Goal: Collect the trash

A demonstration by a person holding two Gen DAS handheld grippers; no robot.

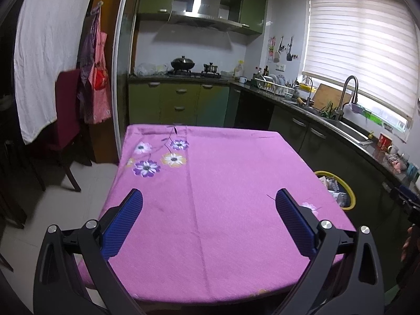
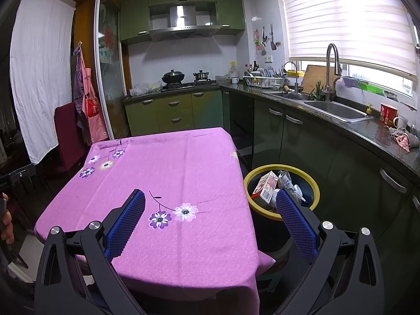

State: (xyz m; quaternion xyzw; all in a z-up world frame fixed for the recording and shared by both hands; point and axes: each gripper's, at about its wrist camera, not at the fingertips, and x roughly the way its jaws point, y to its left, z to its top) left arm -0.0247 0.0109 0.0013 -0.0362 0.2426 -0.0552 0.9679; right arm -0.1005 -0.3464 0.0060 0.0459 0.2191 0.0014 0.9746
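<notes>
A dark trash bin with a yellow rim stands on the floor at the table's right side, holding a milk carton and crumpled wrappers. Part of the bin shows past the table's right edge in the left wrist view. My left gripper hovers open over the pink floral tablecloth, nothing between its blue pads. My right gripper is open too, held above the table's near right corner, its right finger in front of the bin. No loose trash shows on the cloth.
A dark red chair stands left of the table beside a hanging white sheet. Green cabinets, a stove with a wok, a dish rack and a steel sink line the counter behind and to the right. A hand shows at the left edge.
</notes>
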